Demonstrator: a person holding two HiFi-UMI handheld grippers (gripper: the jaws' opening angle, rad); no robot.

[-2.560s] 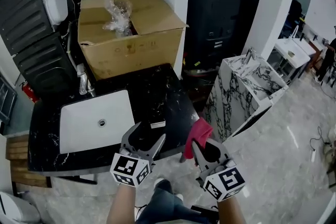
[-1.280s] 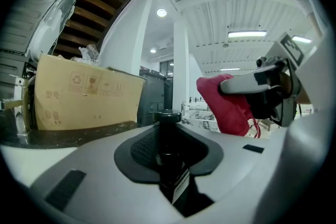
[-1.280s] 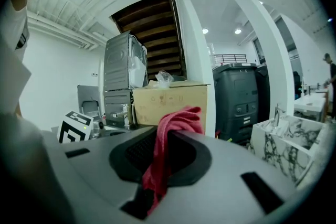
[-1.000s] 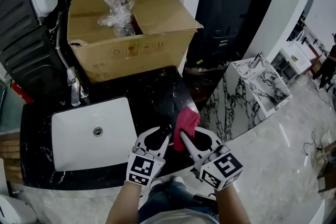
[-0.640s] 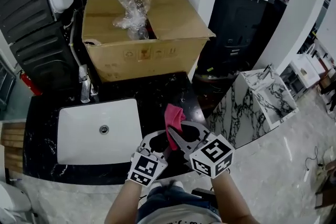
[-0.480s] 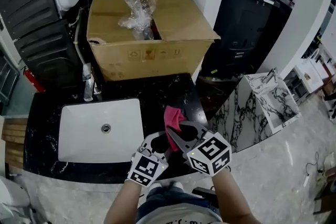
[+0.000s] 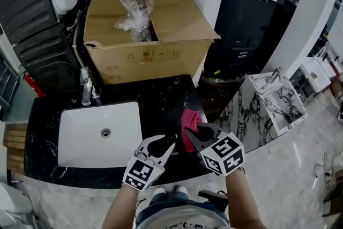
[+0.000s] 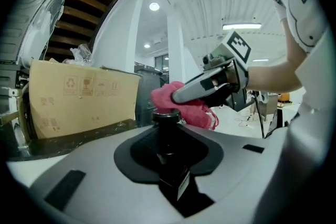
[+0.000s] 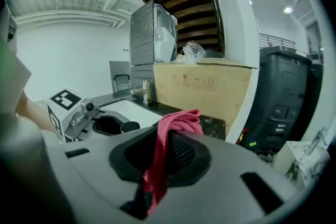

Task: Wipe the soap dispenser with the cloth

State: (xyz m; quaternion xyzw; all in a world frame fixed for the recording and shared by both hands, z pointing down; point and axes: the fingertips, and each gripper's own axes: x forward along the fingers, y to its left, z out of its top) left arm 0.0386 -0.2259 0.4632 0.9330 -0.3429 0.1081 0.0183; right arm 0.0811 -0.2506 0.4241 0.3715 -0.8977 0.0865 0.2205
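Note:
A black soap dispenser [image 8: 169,150] with a round cap stands upright between the jaws of my left gripper [image 8: 168,134], which is shut on its body. In the head view the left gripper [image 7: 163,143] hovers over the front of the black counter [image 7: 155,96]. My right gripper [image 7: 192,131] is close beside it on the right, shut on a red cloth [image 7: 188,119]. The left gripper view shows the cloth [image 8: 185,103] bunched right behind the dispenser's cap; contact is unclear. In the right gripper view the cloth [image 9: 167,136] hangs down between the jaws.
A white sink basin [image 7: 99,134] with a faucet [image 7: 86,91] is set into the counter's left half. A large cardboard box [image 7: 150,29] stands at the back. A marble-patterned stand [image 7: 268,99] and a black cabinet [image 7: 252,13] are to the right.
The right gripper has shifted a little to the right and lower with the red cloth. The left gripper has kept still with the dispenser.

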